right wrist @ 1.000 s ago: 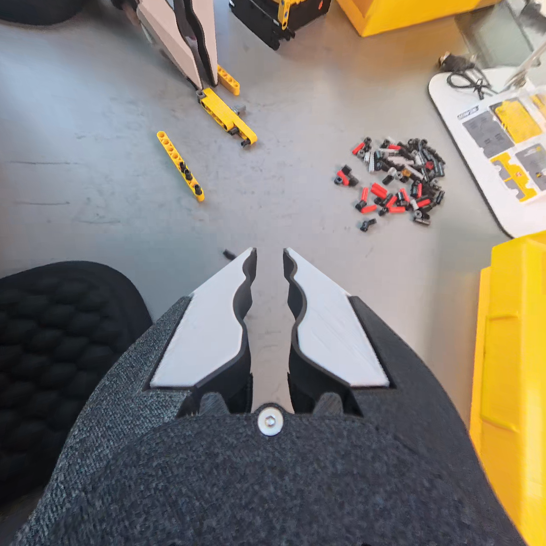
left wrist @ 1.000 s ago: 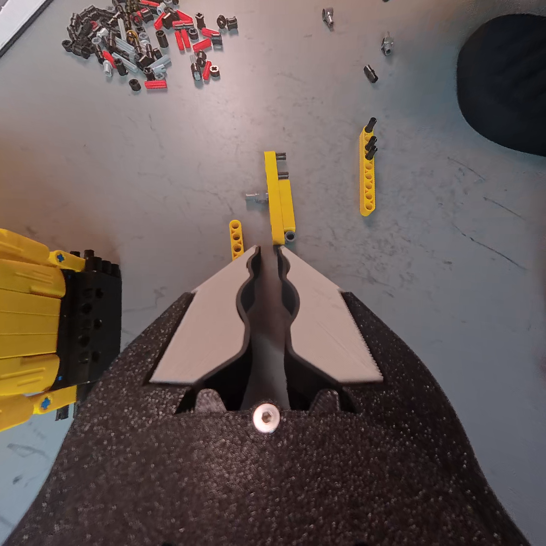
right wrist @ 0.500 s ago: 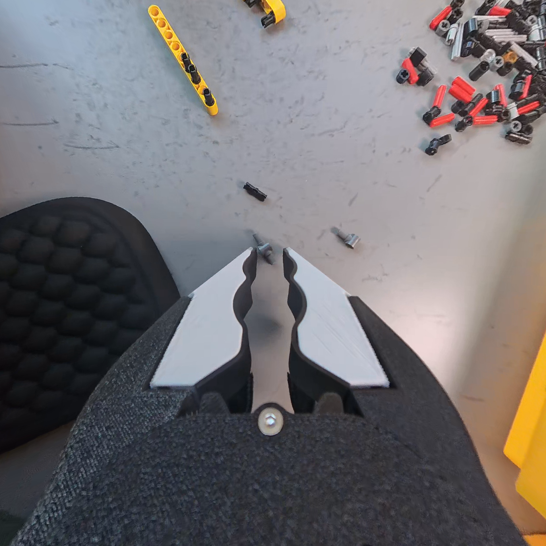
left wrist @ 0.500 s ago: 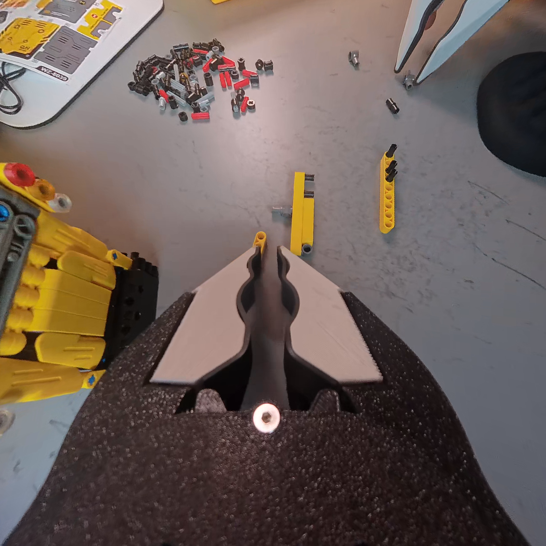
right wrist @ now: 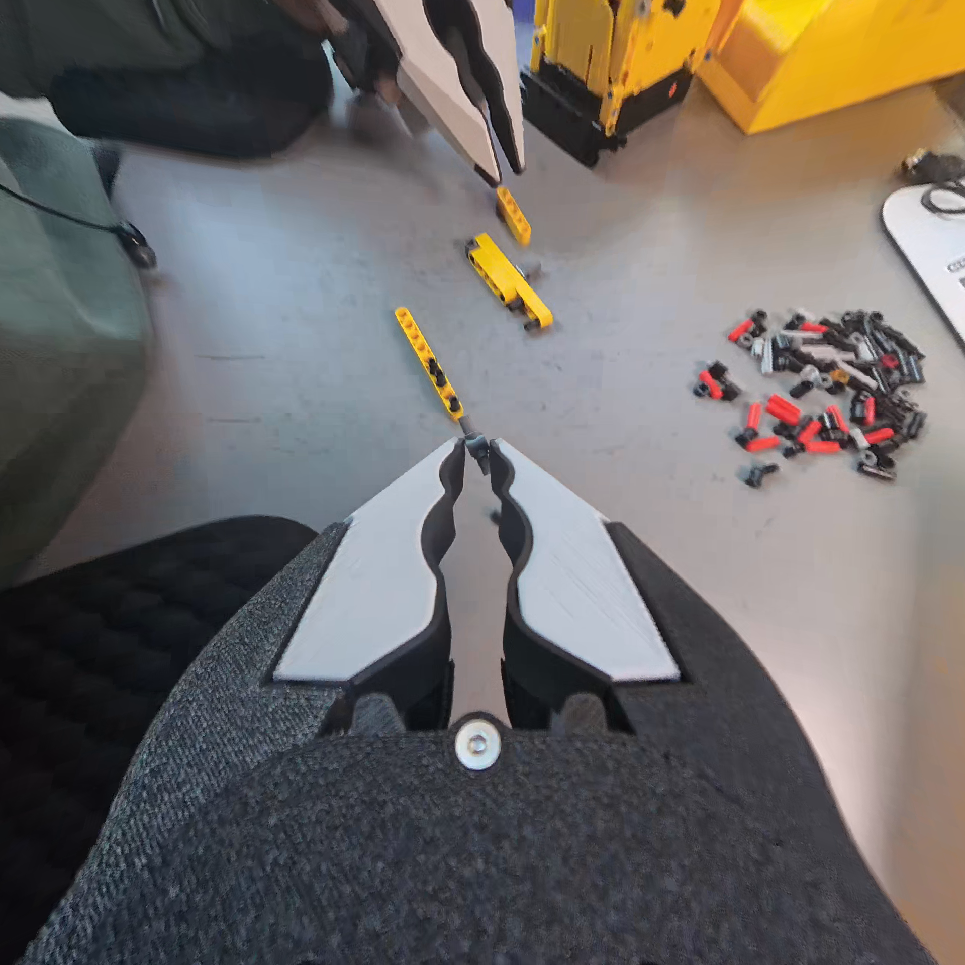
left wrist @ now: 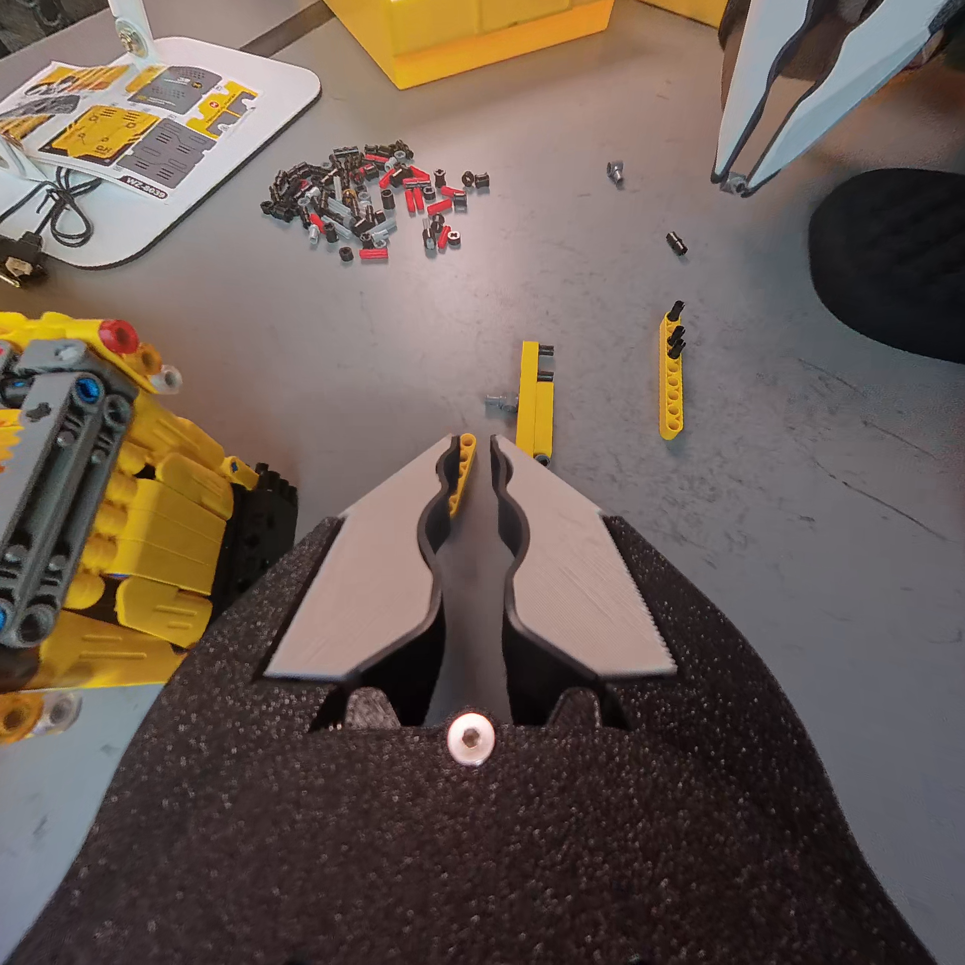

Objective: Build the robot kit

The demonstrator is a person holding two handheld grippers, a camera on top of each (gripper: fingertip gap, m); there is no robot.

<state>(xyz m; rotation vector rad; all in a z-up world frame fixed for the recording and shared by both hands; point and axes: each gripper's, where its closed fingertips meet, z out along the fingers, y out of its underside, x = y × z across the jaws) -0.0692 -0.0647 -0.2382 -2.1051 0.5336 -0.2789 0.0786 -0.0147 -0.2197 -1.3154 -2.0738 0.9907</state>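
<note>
Yellow bin (left wrist: 470,42) beyond loose pins (left wrist: 365,209)

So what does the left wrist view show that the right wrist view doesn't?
Only left wrist: the loose grey pin and the yellow model's grey linkage. Only right wrist: green fabric and a dark sleeve. Both: the left claw gripping the short yellow beam, the right claw pinching a small grey connector, the long yellow beam, the parts pile.

Short beam (left wrist: 462,472), grey pin (right wrist: 478,451) now lifted
</note>
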